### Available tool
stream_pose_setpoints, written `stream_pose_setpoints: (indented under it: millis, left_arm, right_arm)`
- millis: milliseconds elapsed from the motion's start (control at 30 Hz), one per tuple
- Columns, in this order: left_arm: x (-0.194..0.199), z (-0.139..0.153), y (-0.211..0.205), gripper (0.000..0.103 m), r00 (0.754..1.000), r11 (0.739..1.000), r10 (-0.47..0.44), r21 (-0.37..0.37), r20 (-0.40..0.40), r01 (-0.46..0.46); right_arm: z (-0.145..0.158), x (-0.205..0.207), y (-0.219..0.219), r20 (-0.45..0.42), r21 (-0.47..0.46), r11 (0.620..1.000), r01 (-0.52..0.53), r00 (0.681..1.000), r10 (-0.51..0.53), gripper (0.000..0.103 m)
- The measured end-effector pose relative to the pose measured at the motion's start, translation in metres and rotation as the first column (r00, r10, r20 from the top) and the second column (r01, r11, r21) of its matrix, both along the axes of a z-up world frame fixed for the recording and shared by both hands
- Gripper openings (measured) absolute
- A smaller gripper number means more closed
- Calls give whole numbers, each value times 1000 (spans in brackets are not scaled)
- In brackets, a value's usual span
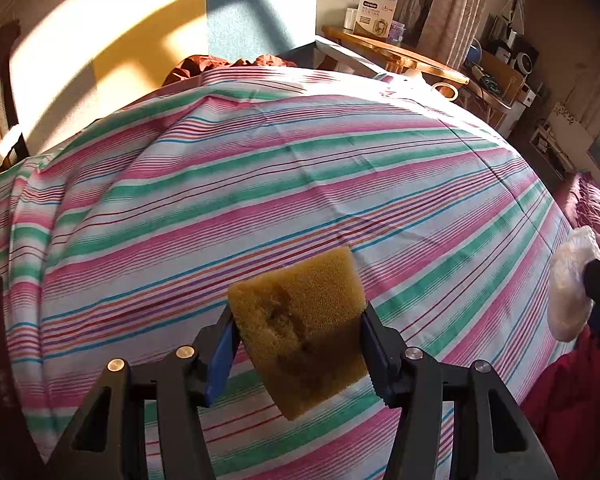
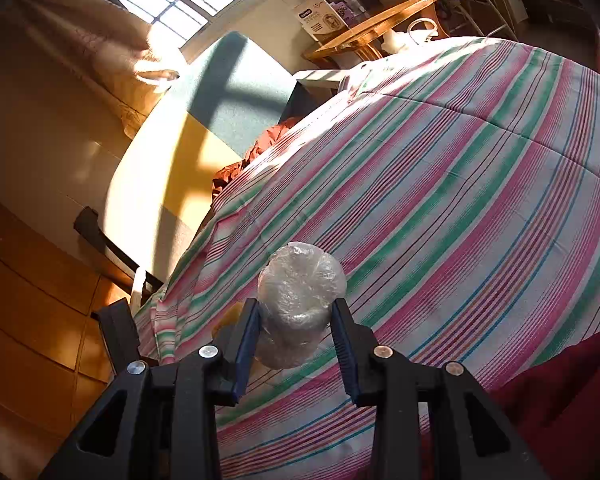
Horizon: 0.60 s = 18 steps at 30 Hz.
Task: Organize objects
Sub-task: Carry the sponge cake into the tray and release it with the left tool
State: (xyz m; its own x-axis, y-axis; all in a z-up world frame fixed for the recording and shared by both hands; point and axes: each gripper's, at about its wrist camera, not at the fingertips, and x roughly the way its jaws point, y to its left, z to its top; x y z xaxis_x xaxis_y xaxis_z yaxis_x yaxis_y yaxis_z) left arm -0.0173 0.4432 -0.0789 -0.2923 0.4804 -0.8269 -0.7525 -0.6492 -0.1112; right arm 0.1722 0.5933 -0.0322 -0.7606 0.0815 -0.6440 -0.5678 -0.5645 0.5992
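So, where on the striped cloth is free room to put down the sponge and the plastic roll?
The striped cloth lies bare across its whole middle, ahead of the sponge in the left gripper. It is crowded only at the far edge, by the crumpled brown fabric and the wooden table.

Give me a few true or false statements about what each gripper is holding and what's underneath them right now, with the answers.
1. The left gripper is clamped on a yellow-brown sponge. True.
2. The right gripper is empty. False: it grips a clear plastic-wrapped bundle.
3. The cloth below is plain white. False: it is striped pink, green and white.
4. The sponge lies flat on the cloth. False: it is held up between the jaws.
5. A wooden table stands beyond the cloth. True.
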Motion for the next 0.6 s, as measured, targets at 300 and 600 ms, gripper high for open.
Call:
stream_pose_setpoints:
  millis: [300, 600]
  left_arm:
    - [9, 32, -105, 58, 988, 994, 101, 44, -117, -97]
    - [12, 56, -170, 58, 974, 983, 165, 104, -154, -150]
  right_arm:
    - [-4, -45, -29, 251, 119, 974, -194, 955, 160, 36]
    - [-13, -83, -58, 474, 165, 924, -345, 849, 233, 36]
